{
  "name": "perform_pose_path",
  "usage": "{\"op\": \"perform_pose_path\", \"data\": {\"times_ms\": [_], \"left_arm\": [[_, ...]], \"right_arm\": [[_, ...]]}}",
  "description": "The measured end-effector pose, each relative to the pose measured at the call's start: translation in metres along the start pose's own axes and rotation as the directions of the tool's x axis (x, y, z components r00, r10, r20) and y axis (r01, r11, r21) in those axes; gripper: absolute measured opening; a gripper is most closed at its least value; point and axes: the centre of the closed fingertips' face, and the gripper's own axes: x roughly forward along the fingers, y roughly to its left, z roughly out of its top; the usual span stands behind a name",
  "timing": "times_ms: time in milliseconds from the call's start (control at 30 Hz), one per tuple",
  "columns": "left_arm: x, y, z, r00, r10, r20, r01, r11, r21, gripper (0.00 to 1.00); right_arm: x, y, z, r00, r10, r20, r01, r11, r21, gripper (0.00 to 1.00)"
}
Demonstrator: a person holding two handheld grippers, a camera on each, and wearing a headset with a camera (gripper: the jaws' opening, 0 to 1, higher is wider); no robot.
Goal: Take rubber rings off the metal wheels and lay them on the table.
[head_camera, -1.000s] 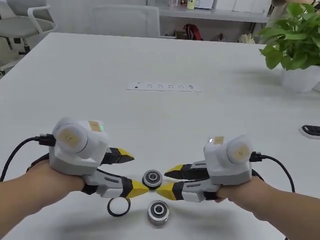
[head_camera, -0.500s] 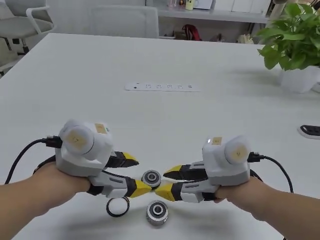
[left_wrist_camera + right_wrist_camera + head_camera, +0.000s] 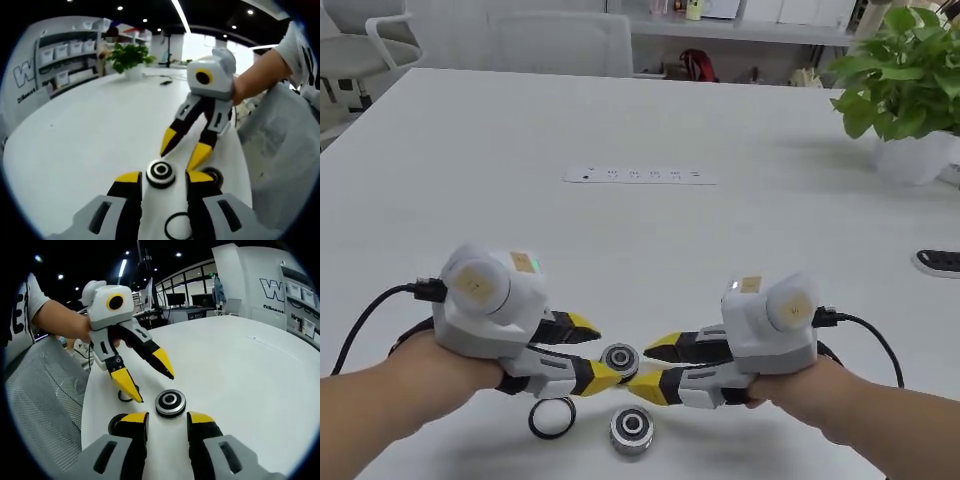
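My left tongs (image 3: 595, 350) and right tongs (image 3: 647, 363) both gape, released, around the wheel (image 3: 620, 358) on the counter (image 3: 640, 250); an uneven pinch could, I judge, skid it into the loose ring (image 3: 551, 417) nearby.

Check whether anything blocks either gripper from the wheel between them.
Nothing visible does. The wheel sits just off the open tips of the left gripper and right gripper. The loose ring and second wheel lie aside, clear of that gap.
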Motion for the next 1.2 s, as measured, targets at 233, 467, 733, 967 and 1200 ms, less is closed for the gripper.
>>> {"op": "perform_pose_path", "data": {"times_ms": [233,467,733,967,1200], "left_arm": [[0.003,-0.002,0.0,1.0,-0.003,-0.003,0.003,1.0,-0.003,0.31],[0.006,-0.002,-0.001,1.0,-0.001,-0.009,0.001,1.0,0.0,0.29],[0.011,-0.001,0.001,0.9999,-0.001,-0.011,0.001,1.0,0.003,0.25],[0.014,0.0,0.001,0.9998,-0.002,-0.019,0.002,1.0,0.008,0.23],[0.017,0.0,-0.001,0.9995,-0.001,-0.032,0.001,1.0,0.017,0.2]], "right_arm": [[0.0,0.001,-0.001,1.0,0.002,-0.002,-0.002,1.0,0.0,0.27],[0.0,0.001,-0.002,1.0,0.003,-0.002,-0.003,1.0,0.001,0.27],[0.0,0.001,-0.002,1.0,0.002,0.001,-0.002,1.0,0.002,0.27],[0.0,0.0,-0.003,1.0,0.002,0.001,-0.002,1.0,-0.002,0.26],[0.001,0.001,-0.003,1.0,0.004,0.001,-0.004,1.0,-0.002,0.26]]}}
